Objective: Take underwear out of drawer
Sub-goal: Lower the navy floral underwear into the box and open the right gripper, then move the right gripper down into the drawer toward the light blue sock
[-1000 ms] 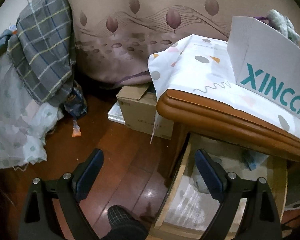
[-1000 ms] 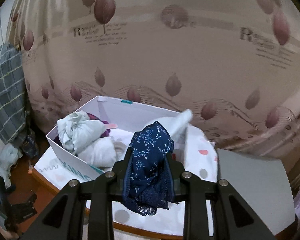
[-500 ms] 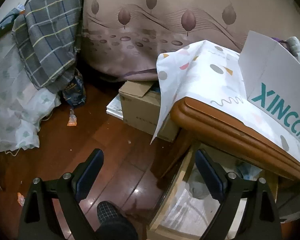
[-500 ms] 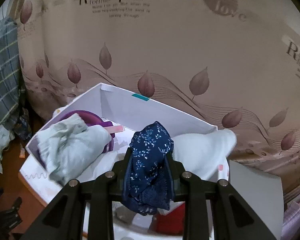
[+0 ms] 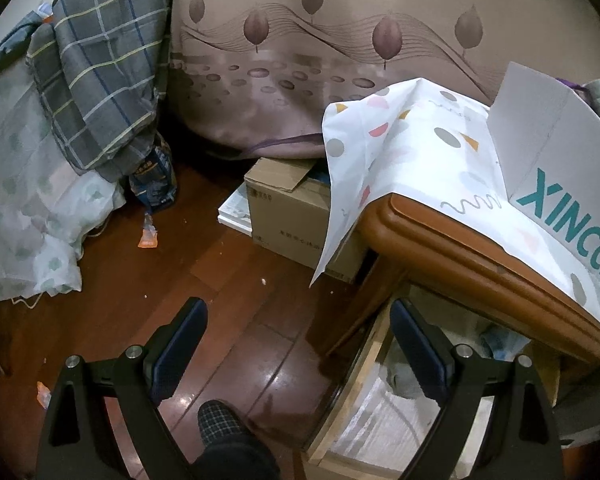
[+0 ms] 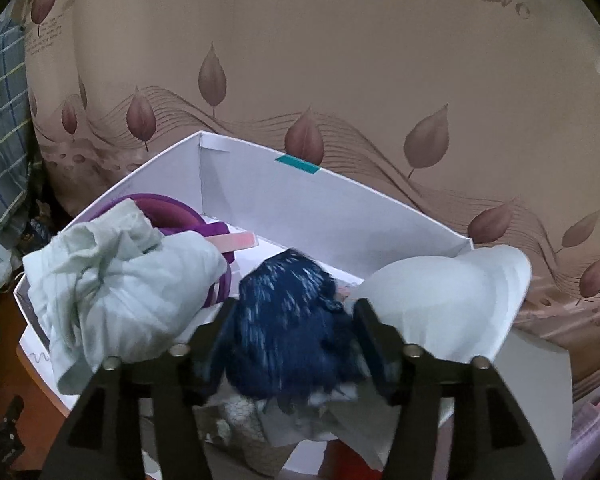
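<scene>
In the right wrist view my right gripper (image 6: 294, 312) hangs over the white box (image 6: 332, 208), its jaws now parted wide. The dark blue patterned underwear (image 6: 288, 328) sits blurred between the fingers, over the clothes in the box. In the left wrist view my left gripper (image 5: 298, 320) is open and empty above the floor, beside the open wooden drawer (image 5: 364, 376) under the nightstand top (image 5: 460, 248). Pale fabric (image 5: 404, 380) lies inside the drawer.
The box holds a pale green garment (image 6: 112, 280), a purple item (image 6: 172, 208) and a white padded piece (image 6: 444, 300). A cardboard box (image 5: 296, 216) stands on the floor by the nightstand. A plaid cloth (image 5: 100, 60) hangs at left. A curtain (image 6: 340, 80) lies behind.
My right gripper carried the blue underwear forward over the white box and its jaws have spread apart. My left gripper drifted slightly, still open by the drawer.
</scene>
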`<state>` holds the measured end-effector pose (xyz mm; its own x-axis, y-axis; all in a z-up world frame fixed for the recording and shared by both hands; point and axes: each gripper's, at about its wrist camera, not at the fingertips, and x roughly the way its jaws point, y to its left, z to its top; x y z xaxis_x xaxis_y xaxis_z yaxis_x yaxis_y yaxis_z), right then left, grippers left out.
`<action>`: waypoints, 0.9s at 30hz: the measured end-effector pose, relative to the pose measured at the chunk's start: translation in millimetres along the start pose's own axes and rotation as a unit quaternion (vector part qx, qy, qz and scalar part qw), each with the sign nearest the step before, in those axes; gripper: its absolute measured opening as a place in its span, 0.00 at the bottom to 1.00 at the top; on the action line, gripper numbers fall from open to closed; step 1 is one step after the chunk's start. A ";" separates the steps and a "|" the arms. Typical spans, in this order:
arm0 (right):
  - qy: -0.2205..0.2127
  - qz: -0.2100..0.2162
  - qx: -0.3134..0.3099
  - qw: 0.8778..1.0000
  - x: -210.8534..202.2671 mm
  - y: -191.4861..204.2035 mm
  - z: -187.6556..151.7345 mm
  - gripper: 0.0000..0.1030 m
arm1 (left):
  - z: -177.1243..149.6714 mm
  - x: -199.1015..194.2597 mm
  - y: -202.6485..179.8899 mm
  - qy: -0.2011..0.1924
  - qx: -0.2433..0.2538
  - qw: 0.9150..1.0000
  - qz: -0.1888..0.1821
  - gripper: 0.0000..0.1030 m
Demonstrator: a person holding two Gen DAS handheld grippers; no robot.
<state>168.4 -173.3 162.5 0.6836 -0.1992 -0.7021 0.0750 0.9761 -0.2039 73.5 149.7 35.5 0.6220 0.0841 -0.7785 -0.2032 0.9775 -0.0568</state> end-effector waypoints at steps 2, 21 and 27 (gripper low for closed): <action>-0.015 -0.004 0.006 1.000 -12.1 -3.6 -0.4 0.68 | -0.6 0.7 -1.6 -0.001 0.002 1.000 0.001 0.88; -0.118 -0.016 -0.234 0.965 -146.0 50.2 -175.7 0.68 | -3.4 8.5 5.3 0.021 -0.016 1.000 0.004 0.88; -0.072 -0.010 -0.340 0.938 -101.4 88.8 -246.1 0.68 | -3.4 8.3 10.2 0.025 -0.022 0.999 0.001 0.88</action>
<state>-72.9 -87.8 47.7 0.7816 -0.1555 -0.6040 -0.3574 0.6820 -0.6381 74.0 159.7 26.3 0.5837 0.0750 -0.8085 -0.2385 0.9676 -0.0824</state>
